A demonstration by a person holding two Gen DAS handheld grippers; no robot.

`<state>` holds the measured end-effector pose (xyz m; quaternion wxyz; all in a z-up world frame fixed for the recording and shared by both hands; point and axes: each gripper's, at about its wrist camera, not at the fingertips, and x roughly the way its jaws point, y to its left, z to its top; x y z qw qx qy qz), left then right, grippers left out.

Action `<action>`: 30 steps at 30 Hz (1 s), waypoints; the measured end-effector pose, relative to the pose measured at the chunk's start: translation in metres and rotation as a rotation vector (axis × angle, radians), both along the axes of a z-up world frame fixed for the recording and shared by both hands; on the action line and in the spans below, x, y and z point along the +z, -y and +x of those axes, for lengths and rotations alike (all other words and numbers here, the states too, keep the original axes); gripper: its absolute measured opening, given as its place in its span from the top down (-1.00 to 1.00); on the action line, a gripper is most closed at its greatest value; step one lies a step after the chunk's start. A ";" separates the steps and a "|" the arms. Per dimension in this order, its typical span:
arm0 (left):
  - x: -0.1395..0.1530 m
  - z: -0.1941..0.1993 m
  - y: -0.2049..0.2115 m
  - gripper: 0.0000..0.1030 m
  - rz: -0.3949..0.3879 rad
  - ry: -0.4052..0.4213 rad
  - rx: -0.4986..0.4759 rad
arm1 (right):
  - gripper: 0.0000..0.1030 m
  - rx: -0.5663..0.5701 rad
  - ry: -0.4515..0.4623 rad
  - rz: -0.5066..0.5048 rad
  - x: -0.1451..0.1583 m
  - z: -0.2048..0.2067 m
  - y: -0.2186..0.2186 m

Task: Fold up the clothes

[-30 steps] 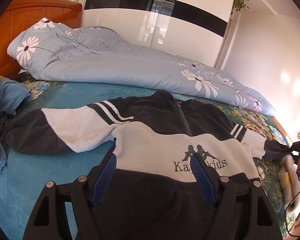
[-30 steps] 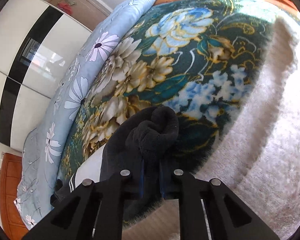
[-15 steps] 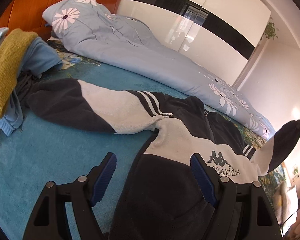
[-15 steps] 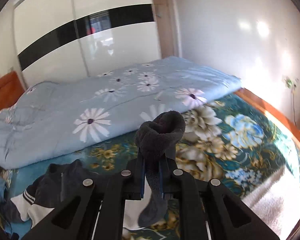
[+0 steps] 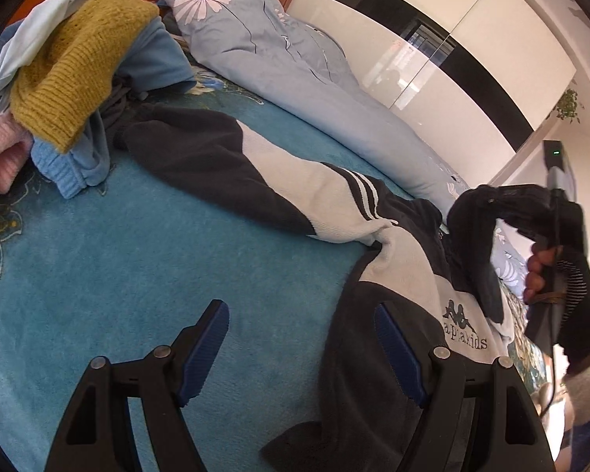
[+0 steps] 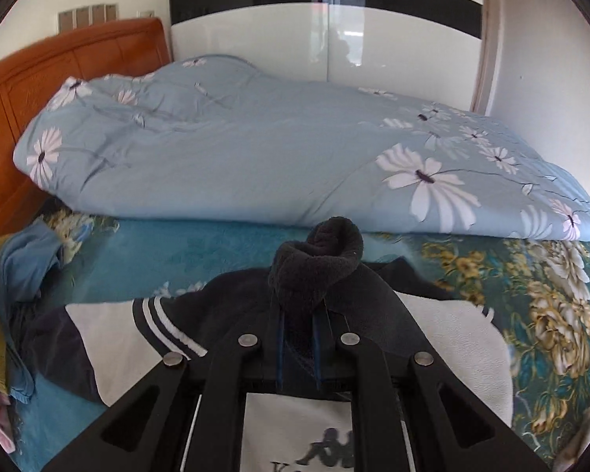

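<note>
A dark navy and pale grey sweatshirt (image 5: pixel 405 275) lies face up on the teal bedspread (image 5: pixel 137 259), its left sleeve (image 5: pixel 232 165) stretched out toward the clothes pile. My left gripper (image 5: pixel 301 350) is open and empty, low over the bedspread beside the sweatshirt's left hem. My right gripper (image 6: pixel 298 338) is shut on the dark cuff (image 6: pixel 318 263) of the right sleeve and holds it lifted over the sweatshirt's chest (image 6: pixel 303 424). The raised sleeve also shows in the left wrist view (image 5: pixel 476 244), with the hand behind it.
A pile of clothes with a mustard knit (image 5: pixel 70 59), light blue and pink pieces sits at the left by the orange headboard (image 6: pixel 59 63). A light blue floral duvet (image 6: pixel 255 157) lies rolled along the back. A glossy white wardrobe (image 6: pixel 334 31) stands behind.
My right gripper has carried the cuff from the bed's right edge up and inward over the sweatshirt's chest. My left gripper has swung left, off the sweatshirt's front toward the bare bedspread.
</note>
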<state>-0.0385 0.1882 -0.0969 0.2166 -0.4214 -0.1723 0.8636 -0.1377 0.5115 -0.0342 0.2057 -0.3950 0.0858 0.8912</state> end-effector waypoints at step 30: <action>-0.038 -0.176 0.072 -0.23 -0.047 0.128 0.479 | -0.39 0.312 0.000 -0.038 -0.023 0.149 0.017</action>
